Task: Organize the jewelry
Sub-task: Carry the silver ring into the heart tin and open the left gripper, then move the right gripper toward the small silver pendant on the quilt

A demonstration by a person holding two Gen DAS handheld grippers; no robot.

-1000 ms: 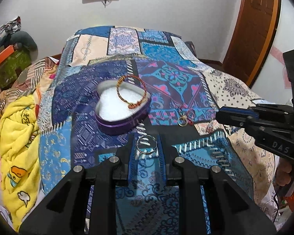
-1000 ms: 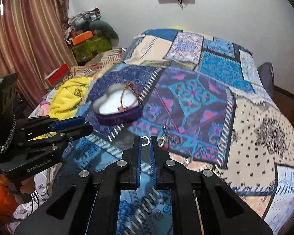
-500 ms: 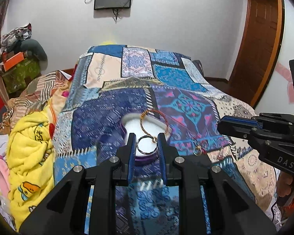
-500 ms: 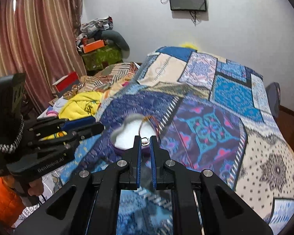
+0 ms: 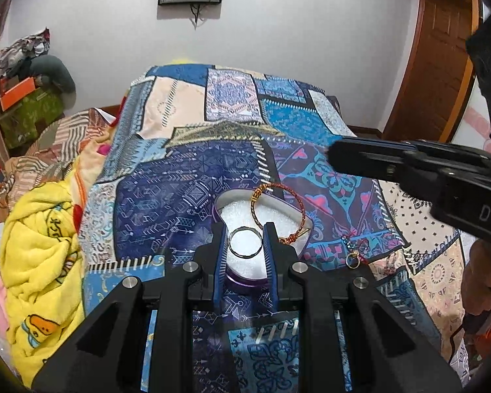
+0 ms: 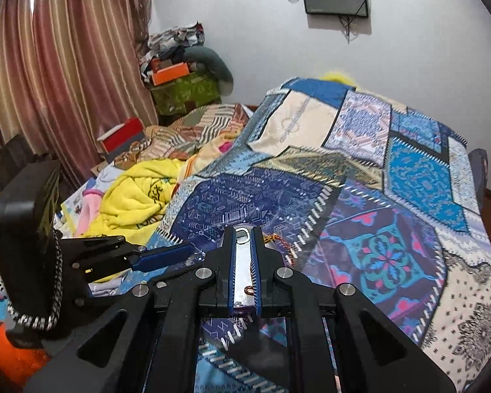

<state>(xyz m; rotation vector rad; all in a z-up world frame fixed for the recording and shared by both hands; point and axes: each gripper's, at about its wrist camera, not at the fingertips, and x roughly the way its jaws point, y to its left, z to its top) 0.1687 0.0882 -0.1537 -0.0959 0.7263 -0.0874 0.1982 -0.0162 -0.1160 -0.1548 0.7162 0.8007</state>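
A purple heart-shaped tin [image 5: 245, 280] with a white lining sits on the patchwork bedspread [image 5: 167, 193]. A red-and-gold braided bracelet [image 5: 280, 211] rests across its far rim. My left gripper [image 5: 245, 234] is shut on a plain silver ring [image 5: 245, 241] and holds it over the tin's lining. My right gripper [image 6: 243, 234] is shut on a small silver ring [image 6: 243, 234], above the tin, which its fingers mostly hide. In the left wrist view it [image 5: 409, 163] reaches in from the right. A pair of hoop earrings [image 5: 355, 255] lies on the bedspread right of the tin.
A yellow blanket [image 5: 39, 255] and heaped clothes lie along the bed's left side. Striped curtains [image 6: 59, 75] hang on the left, boxes and clutter [image 6: 176, 82] stand in the far corner. A wooden door [image 5: 442, 59] is at the right.
Both grippers have moved forward with their rings, from short of the tin to above it. The earrings stay on the bedspread.
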